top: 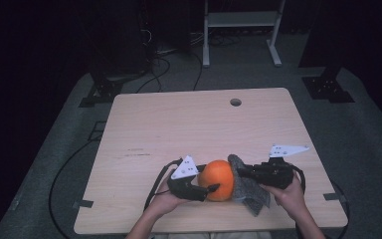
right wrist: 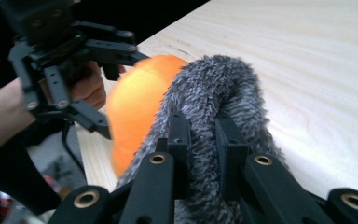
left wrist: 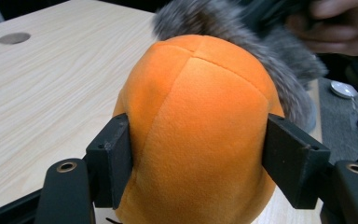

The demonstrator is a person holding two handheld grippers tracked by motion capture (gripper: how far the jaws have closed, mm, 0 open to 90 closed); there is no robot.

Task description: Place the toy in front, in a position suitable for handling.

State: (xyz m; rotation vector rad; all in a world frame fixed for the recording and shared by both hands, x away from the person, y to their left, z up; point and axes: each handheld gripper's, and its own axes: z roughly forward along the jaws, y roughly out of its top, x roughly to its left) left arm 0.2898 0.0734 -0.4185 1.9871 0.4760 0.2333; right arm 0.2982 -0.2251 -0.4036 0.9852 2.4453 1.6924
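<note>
An orange plush ball (top: 218,177) lies near the front edge of the wooden table (top: 179,124), with a grey furry piece (top: 247,191) wrapped against its right side. My left gripper (top: 210,186) comes in from the left. In the left gripper view, its two black pads press on both flanks of the orange plush (left wrist: 200,93), and the grey fur (left wrist: 242,28) shows behind. My right gripper (top: 238,173) comes in from the right. In the right gripper view, its jaws (right wrist: 203,135) are pinched on a fold of the grey fur (right wrist: 214,88), with the orange plush (right wrist: 135,107) beyond.
A round cable hole (top: 235,102) sits near the table's far edge. The person's hands hold both grippers at the front edge. Black cables (top: 64,169) trail over the grey floor at left. A white frame (top: 241,30) stands beyond the table.
</note>
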